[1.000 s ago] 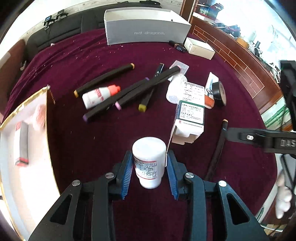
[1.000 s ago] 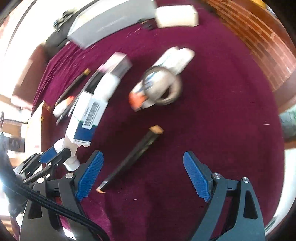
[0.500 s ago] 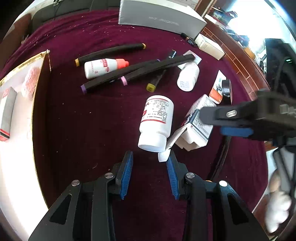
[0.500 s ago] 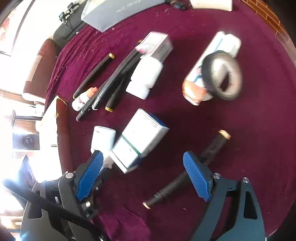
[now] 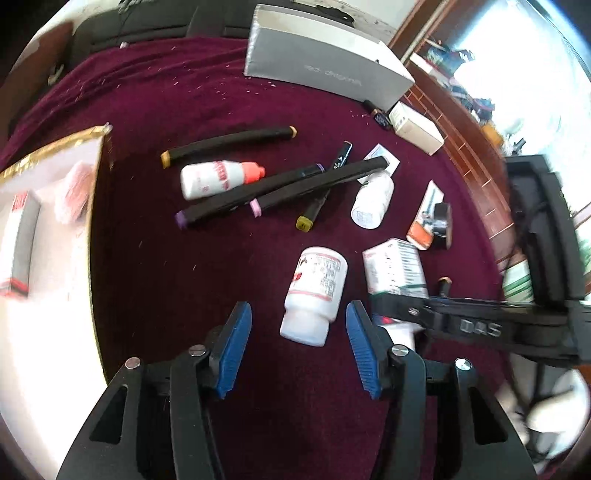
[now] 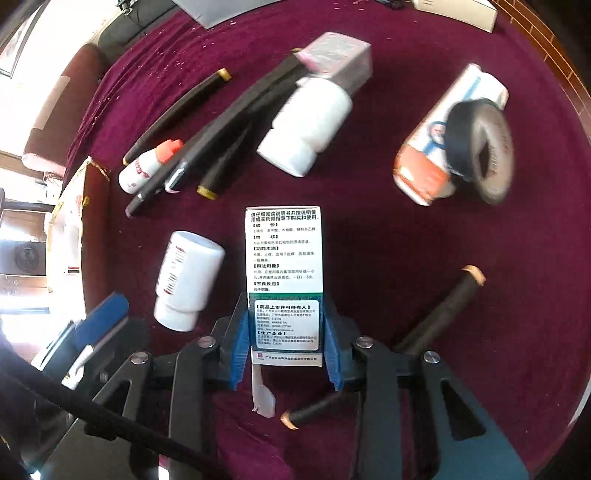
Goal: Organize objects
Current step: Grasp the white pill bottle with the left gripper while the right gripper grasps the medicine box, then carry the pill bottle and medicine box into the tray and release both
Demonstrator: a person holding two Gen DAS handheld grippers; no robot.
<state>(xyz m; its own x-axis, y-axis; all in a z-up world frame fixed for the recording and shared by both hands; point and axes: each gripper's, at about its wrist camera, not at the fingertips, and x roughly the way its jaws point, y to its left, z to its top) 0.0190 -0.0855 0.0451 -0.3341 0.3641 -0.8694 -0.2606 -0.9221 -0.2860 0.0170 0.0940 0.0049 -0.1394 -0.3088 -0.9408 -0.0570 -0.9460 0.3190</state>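
A lived-in home room: a maroon cloth [image 5: 184,92] covers the table, beside a dark sofa [image 5: 147,26] and sunlit window [image 5: 535,74].

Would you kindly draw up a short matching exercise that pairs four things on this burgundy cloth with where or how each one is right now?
Things:
1. medicine carton
2. white pill bottle
3. roll of black tape
4. left tongs

States:
A. open, holding nothing
B. resting against an orange-and-white box
C. clamped in the right tongs
D. lying on its side on the cloth, just ahead of the open blue pads

Pairs: 1-C, 2-D, 3-B, 4-A
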